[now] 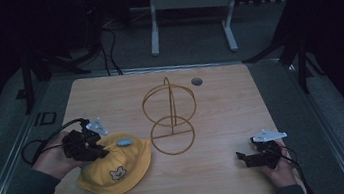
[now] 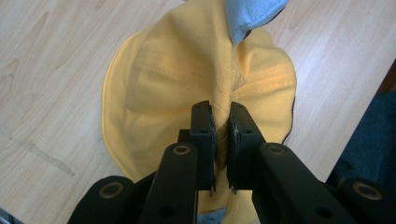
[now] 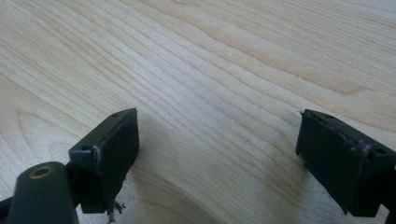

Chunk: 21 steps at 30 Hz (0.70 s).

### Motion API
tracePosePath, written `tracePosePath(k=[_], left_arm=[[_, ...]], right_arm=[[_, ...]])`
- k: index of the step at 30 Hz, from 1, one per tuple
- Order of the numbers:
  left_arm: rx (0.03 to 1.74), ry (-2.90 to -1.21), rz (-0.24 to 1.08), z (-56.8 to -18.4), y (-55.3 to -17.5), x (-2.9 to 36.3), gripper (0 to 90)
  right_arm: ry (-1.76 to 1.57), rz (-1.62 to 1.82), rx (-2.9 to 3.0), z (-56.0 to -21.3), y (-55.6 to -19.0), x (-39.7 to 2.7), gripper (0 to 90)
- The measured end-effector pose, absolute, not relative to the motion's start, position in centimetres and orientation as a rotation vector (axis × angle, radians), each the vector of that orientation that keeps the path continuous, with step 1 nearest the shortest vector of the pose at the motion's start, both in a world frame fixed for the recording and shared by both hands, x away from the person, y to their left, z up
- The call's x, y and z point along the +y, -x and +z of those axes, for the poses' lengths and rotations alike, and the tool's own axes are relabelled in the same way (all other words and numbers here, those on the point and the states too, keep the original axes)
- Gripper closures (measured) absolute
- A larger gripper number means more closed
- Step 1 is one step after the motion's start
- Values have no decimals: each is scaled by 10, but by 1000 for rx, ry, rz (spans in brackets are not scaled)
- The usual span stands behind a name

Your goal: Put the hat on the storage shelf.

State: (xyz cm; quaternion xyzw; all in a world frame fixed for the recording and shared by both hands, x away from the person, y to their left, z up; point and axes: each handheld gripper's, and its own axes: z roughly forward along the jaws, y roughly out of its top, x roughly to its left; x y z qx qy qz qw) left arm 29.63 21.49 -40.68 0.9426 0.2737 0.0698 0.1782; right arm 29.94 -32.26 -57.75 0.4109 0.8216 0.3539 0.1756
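A yellow bucket hat [image 1: 118, 165] with a small bear patch lies on the front left of the wooden table [image 1: 222, 110]. My left gripper [image 1: 100, 151] sits at the hat's left side, shut on a pinched fold of its yellow fabric [image 2: 223, 100]. A light blue tab [image 2: 250, 14] of the hat shows beyond the fold. A gold wire stand [image 1: 170, 117] made of rings stands upright in the middle of the table. Near the front right edge, my right gripper [image 1: 246, 158] rests low over bare wood [image 3: 219, 84], open with nothing between its jaws.
A small grey grommet [image 1: 196, 81] is set into the table's far side. Cables [image 1: 44, 141] trail off the left edge. Beyond the table stand a white desk frame [image 1: 189, 14] and dark tripod legs [image 1: 301, 60] on the grey floor.
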Motion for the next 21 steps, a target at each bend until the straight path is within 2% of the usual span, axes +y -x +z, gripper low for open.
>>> tracePosePath(k=[21], left_arm=[[928, -2531, 287, -385, -309, 231, 827]], right_arm=[[-1162, 1000, 2329, -577, -299, -323, 132]])
